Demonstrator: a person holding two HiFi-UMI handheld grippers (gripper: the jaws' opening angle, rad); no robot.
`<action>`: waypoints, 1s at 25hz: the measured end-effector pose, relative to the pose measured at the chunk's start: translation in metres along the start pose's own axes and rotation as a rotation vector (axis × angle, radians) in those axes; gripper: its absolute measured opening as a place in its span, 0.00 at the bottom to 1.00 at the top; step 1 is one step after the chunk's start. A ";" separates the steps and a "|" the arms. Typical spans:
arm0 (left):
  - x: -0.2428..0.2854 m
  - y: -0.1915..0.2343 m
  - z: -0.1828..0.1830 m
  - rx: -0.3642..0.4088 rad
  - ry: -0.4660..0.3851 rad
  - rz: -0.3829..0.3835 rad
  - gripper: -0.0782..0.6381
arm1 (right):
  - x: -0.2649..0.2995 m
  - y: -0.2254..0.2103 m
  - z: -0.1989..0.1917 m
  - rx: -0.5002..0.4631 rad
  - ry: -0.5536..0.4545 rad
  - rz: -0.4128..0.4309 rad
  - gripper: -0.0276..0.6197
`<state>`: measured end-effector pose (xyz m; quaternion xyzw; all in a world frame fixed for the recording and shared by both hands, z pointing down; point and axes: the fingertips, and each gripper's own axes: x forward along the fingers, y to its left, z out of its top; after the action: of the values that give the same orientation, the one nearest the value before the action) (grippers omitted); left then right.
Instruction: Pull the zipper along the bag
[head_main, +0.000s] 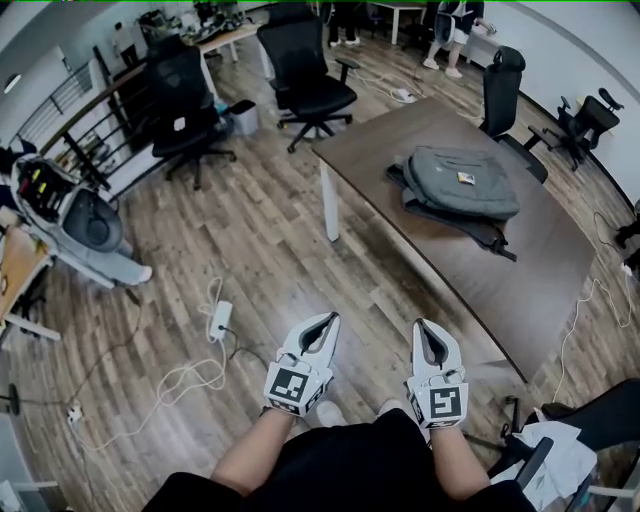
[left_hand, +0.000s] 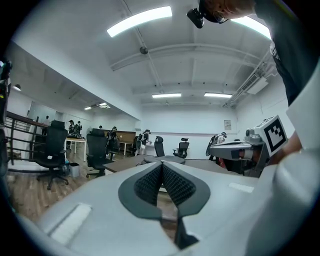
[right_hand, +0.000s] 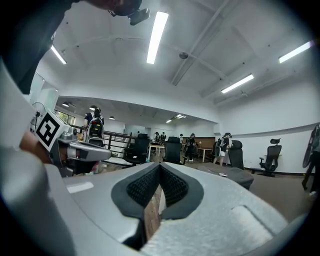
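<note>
Both grippers sit low in front of the person, level, side by side and apart, over the wood floor (head_main: 260, 250); left gripper (head_main: 331, 319) has its jaws closed tip to tip, ribbed pads meeting, nothing between them; right gripper (head_main: 419, 325) is the same, jaws together, empty; each one's marker cube faces the head camera.

Bag (head_main: 462, 182) is a grey backpack lying flat on the dark brown table (head_main: 545, 270), on the far half of the top, well apart from both grippers; a small tag (head_main: 466, 178) sits on its upper face; a darker strap or flap sticks out from under it toward the table's near side; the zipper is too small to make out; neither gripper touches the bag or the table.

White table leg (head_main: 331, 205) stands at the left corner; black office chair (head_main: 503, 85) is just behind the table's far side; second chair (head_main: 305, 70) and third chair (head_main: 190, 115) stand on the floor past the left corner; white power strip (head_main: 220, 319) lies on the floor left of the left gripper, white cable (head_main: 185, 382) looping from it; people (head_main: 452, 30) stand far back by the wall.

Left gripper view shows the table top and bag just above its closed tips, far off; right gripper view puts the bag right of its tips.
</note>
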<state>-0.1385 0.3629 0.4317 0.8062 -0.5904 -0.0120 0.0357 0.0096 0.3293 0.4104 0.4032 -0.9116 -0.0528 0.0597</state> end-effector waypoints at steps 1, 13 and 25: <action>0.003 0.003 0.001 0.001 -0.001 -0.004 0.13 | 0.001 -0.002 0.002 -0.002 -0.004 -0.013 0.05; 0.082 0.015 0.011 0.000 0.009 -0.059 0.13 | 0.045 -0.067 -0.007 -0.023 0.013 -0.072 0.05; 0.197 0.022 0.004 0.000 0.081 -0.100 0.13 | 0.109 -0.147 -0.030 0.010 0.073 -0.078 0.05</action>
<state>-0.1001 0.1687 0.4336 0.8346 -0.5474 0.0185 0.0589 0.0485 0.1485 0.4262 0.4404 -0.8927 -0.0359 0.0890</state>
